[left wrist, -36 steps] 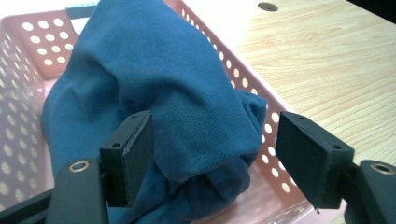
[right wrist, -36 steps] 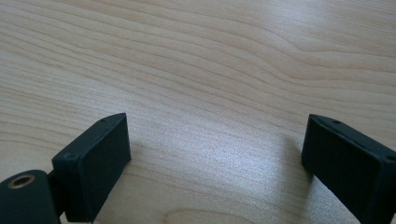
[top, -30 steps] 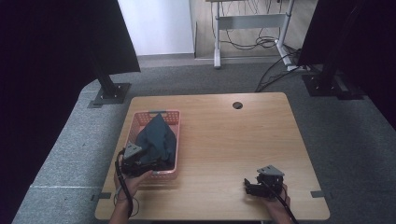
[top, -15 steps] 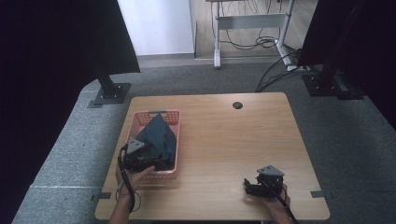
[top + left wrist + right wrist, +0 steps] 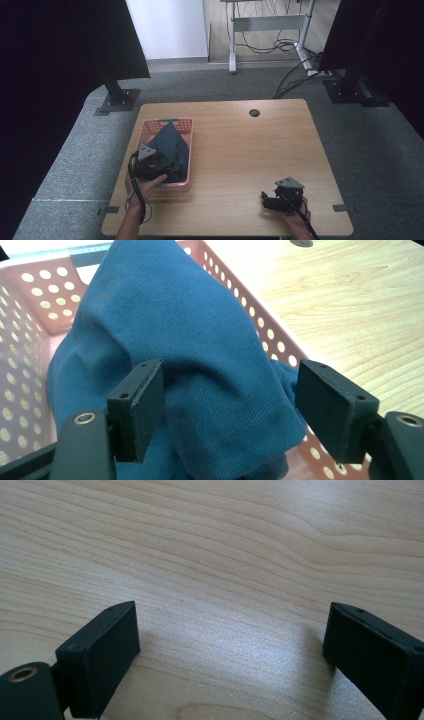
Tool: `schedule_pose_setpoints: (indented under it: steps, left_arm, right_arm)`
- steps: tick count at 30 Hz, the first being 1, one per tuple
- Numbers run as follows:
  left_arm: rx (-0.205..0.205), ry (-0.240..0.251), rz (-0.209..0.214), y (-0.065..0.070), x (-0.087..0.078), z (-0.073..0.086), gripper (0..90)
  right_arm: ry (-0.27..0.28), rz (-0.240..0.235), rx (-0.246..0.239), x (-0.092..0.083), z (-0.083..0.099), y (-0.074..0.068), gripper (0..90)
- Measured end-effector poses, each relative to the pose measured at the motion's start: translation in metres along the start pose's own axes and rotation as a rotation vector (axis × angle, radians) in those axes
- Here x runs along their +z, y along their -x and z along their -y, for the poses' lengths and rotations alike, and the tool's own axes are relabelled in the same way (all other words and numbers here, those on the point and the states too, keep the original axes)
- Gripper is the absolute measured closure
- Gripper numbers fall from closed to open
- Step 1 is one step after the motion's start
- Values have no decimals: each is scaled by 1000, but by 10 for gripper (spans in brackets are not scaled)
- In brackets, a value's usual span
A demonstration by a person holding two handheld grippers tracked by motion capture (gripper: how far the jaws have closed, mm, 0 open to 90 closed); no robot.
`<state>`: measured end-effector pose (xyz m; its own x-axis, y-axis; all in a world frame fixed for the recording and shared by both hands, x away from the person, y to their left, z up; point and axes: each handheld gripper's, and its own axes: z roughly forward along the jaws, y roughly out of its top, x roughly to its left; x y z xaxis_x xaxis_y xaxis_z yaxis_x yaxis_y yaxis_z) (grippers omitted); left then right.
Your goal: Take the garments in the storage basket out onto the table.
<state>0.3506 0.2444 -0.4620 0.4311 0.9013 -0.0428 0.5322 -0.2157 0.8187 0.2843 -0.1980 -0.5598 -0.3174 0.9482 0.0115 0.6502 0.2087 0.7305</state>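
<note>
The left tool (image 5: 227, 405) straddles the crumpled dark-blue cloth (image 5: 200, 355) in the pink perforated plastic basket (image 5: 42, 300), jaws apart; the right tool (image 5: 230, 652) gapes over the light wooden surface (image 5: 225, 540).

A wooden table (image 5: 240, 150) seen from above, on grey carpet. At its nine o'clock side sits a pink basket (image 5: 172, 122) holding a dark blue cloth (image 5: 172, 145). The left gripper (image 5: 150, 162) is over the basket's six o'clock end, against the cloth. The right gripper (image 5: 280, 196) rests on bare wood near five o'clock, well apart.
</note>
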Motion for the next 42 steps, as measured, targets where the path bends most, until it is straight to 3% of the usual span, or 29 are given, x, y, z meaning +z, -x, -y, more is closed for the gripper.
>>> schedule_pose_setpoints:
  steps: [25, 42]
  left_arm:
    - [-8, -22, -13, -5, 9, -8, 271]
    - [2, -49, -27, 0, 22, -18, 256]
  right_arm:
    - [0, 1, 1, 0, 0, 0, 72]
    - [-1, 1, 1, 0, 0, 0, 71]
